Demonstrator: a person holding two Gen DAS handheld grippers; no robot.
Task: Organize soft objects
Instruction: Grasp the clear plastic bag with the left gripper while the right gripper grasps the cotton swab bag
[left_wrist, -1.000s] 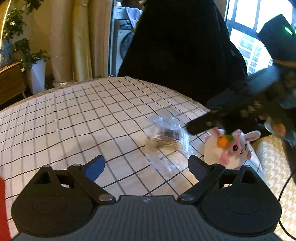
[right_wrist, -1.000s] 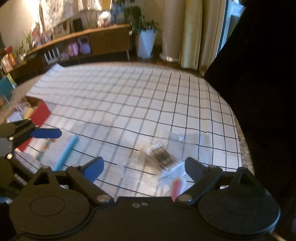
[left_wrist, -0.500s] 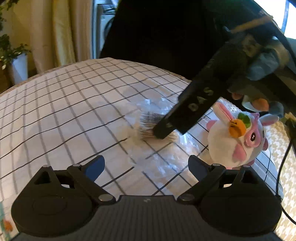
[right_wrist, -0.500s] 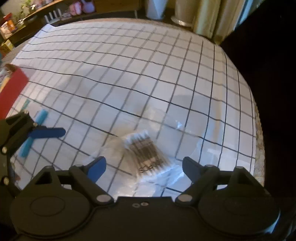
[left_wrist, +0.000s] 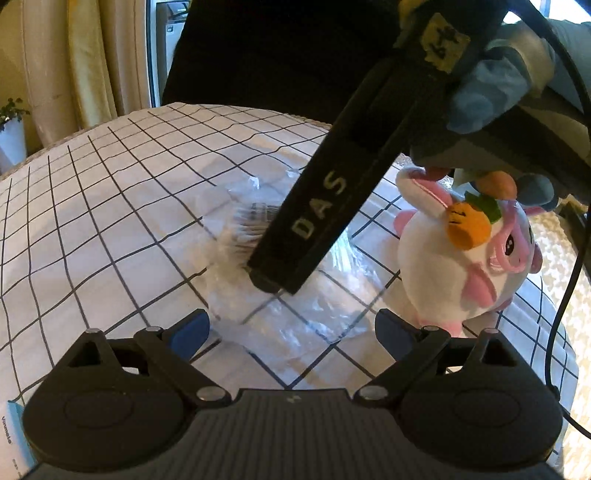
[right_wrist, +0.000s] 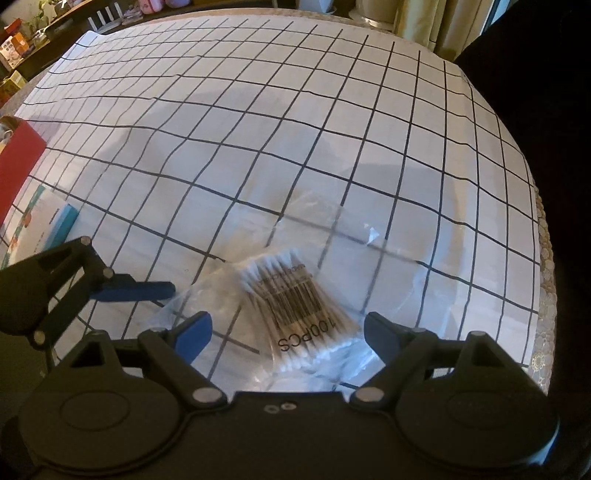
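The right gripper (right_wrist: 286, 332) is spread wide, and its two blue-padded fingers stand on each side of the bag of cotton swabs (right_wrist: 295, 302), which lies flat on the table (right_wrist: 258, 110) just in front of them. The jaws do not pinch anything yet. To do this step well, I think the gripper should go lower until the pads are level with the thick bundle of sticks, and then press together on the bundle itself, not on the loose plastic around it; the thin film is slippery and can slide out. The bag is clear and wrinkled, with a barcode label and the print "100PCS", and the swabs inside have white fluffy tips.

The left gripper (left_wrist: 291, 328) is spread too and holds nothing; it hangs just beside the near edge of the same bag. A little further, on the right side in the left wrist view, a plush bunny (left_wrist: 465, 258) sits on the table near the bag. It is round, white and pink, with a soft pile and an orange carrot on its head. The tablecloth is white with a black grid and has mild folds. Far left, a red box (right_wrist: 18, 155) stands at the table edge.
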